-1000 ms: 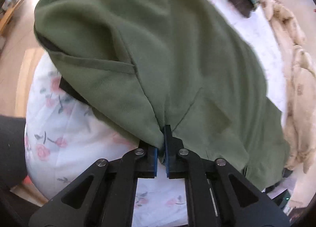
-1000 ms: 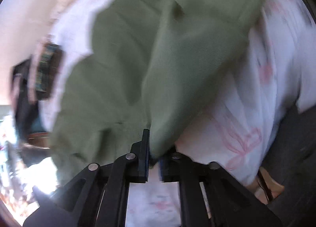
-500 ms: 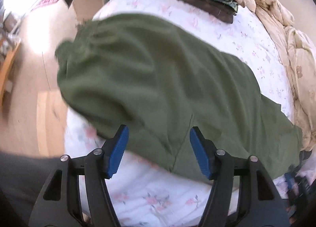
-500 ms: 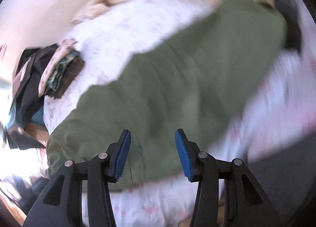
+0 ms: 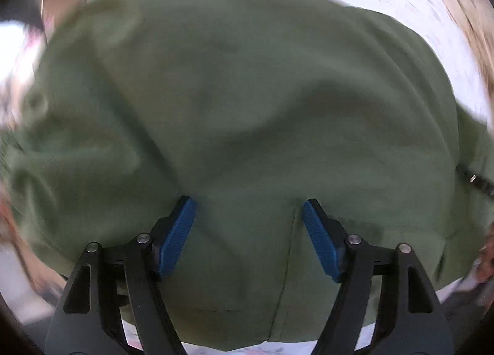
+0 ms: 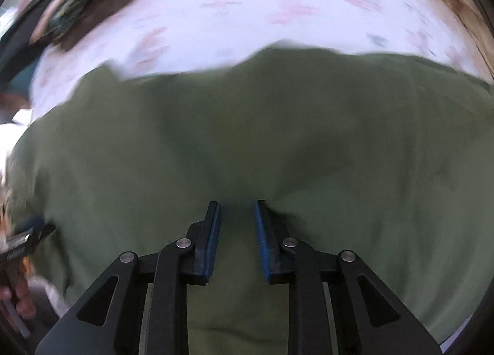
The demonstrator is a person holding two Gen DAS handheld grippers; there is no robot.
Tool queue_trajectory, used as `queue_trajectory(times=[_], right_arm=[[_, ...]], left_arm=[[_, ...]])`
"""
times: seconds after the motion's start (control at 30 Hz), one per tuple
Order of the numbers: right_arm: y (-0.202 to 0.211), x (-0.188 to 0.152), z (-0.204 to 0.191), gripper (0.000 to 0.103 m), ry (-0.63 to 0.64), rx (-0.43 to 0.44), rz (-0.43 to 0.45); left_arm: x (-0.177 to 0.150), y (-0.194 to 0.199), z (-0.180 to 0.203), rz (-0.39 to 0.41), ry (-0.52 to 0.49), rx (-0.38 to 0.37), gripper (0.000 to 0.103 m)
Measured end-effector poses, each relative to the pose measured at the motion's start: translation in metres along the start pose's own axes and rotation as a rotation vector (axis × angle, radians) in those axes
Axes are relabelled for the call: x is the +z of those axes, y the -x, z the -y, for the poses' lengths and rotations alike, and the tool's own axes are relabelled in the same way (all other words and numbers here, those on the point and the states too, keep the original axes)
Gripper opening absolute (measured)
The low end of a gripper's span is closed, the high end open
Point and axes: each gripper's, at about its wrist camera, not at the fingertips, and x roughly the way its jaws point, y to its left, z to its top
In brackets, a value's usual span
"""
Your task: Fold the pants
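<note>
pants (image 5: 247,108): green, spread over the floral sheet (image 6: 247,6), filling most of both wrist views; a vertical seam runs down the cloth between the left tool's fingers toward the near hem
pants, lie: seemingly one layer doubled over another, surface rumpled with soft ridges; in both views the cloth runs side to side across the frame, so its long axis seems to cross the line of the fingers, though blur makes this a judgement
left gripper (image 5: 247,219): jaws wide apart, blue pads on either side of the seam, nothing held; tips look to be low over the pants, contact not certain
right gripper (image 6: 237,210): jaws narrowly apart, a slim gap of green cloth between the pads, nothing pinched that I can see; a shallow crease spreads away from its tips
key relation: the pants lie straight ahead of and beneath both tools; neither is clearly nearer, but the right one's jaws are closer to closing on a fold
next move, as judged: closing on an edge or ridge of the pants to carry another fold
beyond the pants: a dark folded pile (image 6: 77,0) on the sheet at the far left in the right view; pale bedding (image 5: 463,0) past the pants' far right edge in the left view
hard to make out: waistband and leg ends, blurred edges, the small dark item with a metal dot (image 5: 472,179) at the pants' right side
</note>
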Motion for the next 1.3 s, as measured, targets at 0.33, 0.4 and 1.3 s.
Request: queue_trajectory(times=[0.33,0.4,1.3], right_arm=[[0.046,0.017,0.088,0.006,-0.239,-0.296,0.148],[0.062,0.012,0.094,0.014,-0.272,-0.229,0.186],[0.089,-0.028,0.026,0.066,-0.151,0.107,0.24]], left_arm=[[0.008,0.012,-0.018,0.021,0.009,0.009,0.07],[0.008,0.032,-0.019,0.043,-0.017,-0.032,0.07],[0.064,0.009,-0.181,-0.018,-0.162,-0.19,0.08]])
